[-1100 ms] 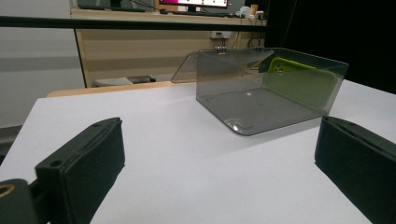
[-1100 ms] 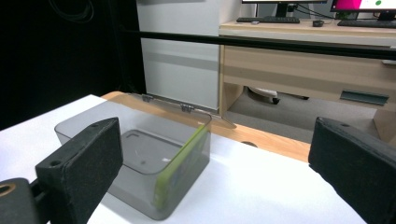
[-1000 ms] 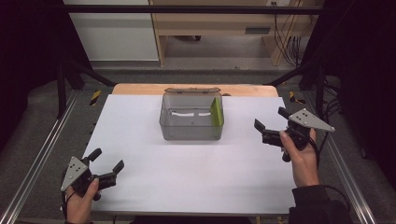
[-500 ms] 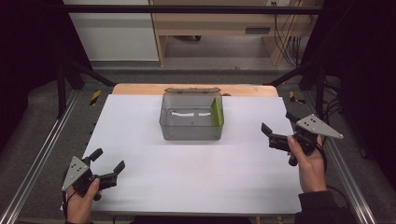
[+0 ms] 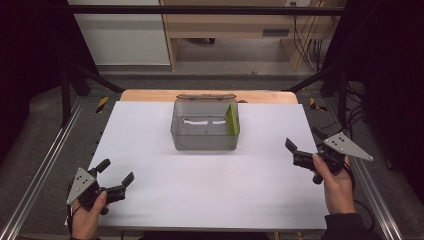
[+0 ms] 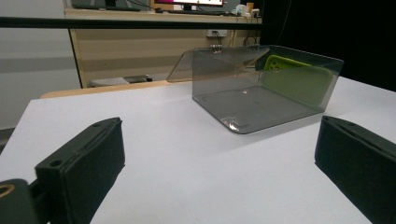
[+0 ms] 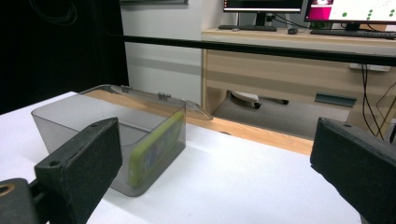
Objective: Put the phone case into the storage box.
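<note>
A see-through grey box (image 5: 205, 131) sits on the white table (image 5: 210, 195), near the middle of the far edge. Its lid is open and leans back. A green phone (image 5: 232, 120) stands on its side inside the box, against the right wall.

The left gripper (image 5: 114, 178) is near the front left corner. Its jaws are wide apart and hold nothing. The right gripper (image 5: 299, 150) is by the right edge, well apart from the box. Its jaws are wide apart too, with nothing between them.
</note>
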Action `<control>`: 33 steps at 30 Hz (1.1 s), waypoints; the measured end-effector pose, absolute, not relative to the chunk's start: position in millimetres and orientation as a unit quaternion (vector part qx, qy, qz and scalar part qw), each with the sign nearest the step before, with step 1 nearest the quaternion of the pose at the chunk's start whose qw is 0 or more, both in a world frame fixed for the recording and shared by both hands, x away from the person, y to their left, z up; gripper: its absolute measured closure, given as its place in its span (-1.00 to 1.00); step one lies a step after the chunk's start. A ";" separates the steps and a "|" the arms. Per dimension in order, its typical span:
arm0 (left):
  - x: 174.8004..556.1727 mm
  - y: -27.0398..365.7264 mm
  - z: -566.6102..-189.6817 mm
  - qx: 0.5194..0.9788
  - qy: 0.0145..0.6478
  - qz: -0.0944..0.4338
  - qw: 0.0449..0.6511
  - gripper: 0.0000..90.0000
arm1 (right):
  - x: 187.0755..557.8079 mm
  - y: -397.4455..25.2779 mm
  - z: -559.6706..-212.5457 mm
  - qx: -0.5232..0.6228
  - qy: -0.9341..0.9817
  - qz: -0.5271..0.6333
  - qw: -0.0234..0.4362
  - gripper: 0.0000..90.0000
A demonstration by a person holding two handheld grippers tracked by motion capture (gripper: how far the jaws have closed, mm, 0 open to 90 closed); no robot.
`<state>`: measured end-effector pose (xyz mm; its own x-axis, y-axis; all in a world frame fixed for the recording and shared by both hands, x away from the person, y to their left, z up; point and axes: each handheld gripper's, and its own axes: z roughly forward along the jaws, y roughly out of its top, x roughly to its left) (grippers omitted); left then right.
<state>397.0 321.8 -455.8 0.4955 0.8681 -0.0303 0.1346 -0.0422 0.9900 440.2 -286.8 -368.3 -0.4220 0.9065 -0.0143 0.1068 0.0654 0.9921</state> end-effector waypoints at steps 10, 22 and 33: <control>397.1 321.2 -456.0 0.648 0.387 0.320 0.572 -0.97 | 431.9 -290.1 -384.1 0.391 0.643 0.547 0.366 -0.94; 396.7 320.0 -456.3 0.648 0.386 0.320 0.573 -0.97 | 419.1 -285.6 -412.0 0.392 0.649 0.543 0.362 -0.94; 394.8 320.6 -455.2 0.647 0.376 0.324 0.578 -0.97 | 409.1 -284.0 -434.4 0.397 0.652 0.541 0.352 -0.94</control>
